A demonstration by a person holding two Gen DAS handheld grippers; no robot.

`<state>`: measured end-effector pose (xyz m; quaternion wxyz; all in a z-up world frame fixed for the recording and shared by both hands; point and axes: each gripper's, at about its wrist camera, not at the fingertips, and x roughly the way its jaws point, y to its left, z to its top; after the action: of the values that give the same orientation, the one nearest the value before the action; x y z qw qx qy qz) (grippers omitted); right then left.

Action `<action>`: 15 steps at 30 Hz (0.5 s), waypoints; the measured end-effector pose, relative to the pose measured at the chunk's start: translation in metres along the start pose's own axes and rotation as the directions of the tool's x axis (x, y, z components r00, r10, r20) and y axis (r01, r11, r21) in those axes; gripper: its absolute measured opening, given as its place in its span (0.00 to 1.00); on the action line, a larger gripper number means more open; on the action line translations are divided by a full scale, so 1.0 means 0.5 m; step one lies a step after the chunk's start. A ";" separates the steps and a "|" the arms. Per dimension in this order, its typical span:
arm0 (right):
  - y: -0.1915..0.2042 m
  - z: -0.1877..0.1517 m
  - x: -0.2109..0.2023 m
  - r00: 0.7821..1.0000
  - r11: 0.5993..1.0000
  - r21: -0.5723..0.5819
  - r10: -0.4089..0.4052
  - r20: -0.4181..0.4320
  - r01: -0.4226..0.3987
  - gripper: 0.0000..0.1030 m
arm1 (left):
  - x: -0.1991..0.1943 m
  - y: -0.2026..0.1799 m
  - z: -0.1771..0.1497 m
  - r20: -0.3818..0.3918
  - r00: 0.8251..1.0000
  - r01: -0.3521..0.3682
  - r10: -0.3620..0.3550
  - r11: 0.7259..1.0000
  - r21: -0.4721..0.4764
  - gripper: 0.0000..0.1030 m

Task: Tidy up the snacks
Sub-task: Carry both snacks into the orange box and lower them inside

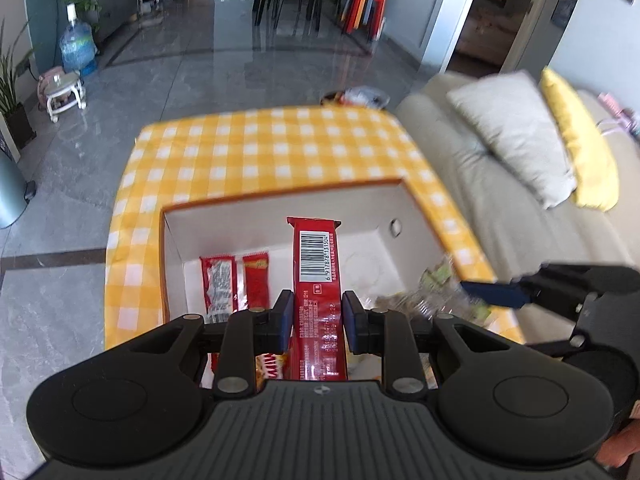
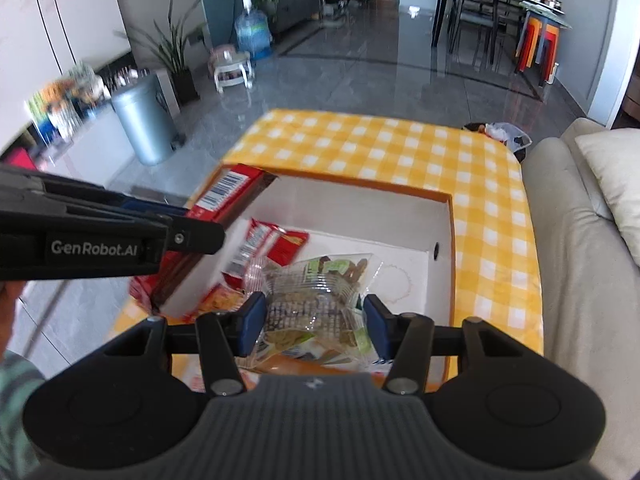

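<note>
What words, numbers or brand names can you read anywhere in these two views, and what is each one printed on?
"GenRobot.AI": on the side of the left gripper, seen from the right wrist view.
"6 917878 131504": my best reading of the digits under the barcode on the red snack bar held in the left jaws.
Small print lower on that bar: too small to read.
Print on the clear snack bag and the red sachets in the white box: blurred, unreadable.
</note>
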<state>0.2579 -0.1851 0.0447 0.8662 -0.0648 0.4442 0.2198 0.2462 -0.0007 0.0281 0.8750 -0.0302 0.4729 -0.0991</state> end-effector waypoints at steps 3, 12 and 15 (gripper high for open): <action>-0.008 0.009 0.053 0.999 0.999 -0.048 -0.027 -0.047 0.025 0.50 | 0.060 0.017 0.000 -0.063 0.998 -0.010 0.010 1.000 -0.001 0.27; -0.034 0.013 0.204 0.974 0.984 -0.163 -0.108 -0.198 0.076 0.50 | 0.189 0.034 0.009 -0.181 0.983 -0.015 0.018 1.000 0.018 0.27; -0.036 0.014 0.239 0.969 0.979 -0.191 -0.110 -0.220 0.068 0.50 | 0.216 0.032 0.017 -0.197 0.980 -0.008 0.015 0.999 0.034 0.27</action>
<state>0.3319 -0.1602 -0.0478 0.8086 -0.1885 0.5157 0.2114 0.3133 -0.0071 -0.0582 0.8249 -0.0032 0.5556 -0.1043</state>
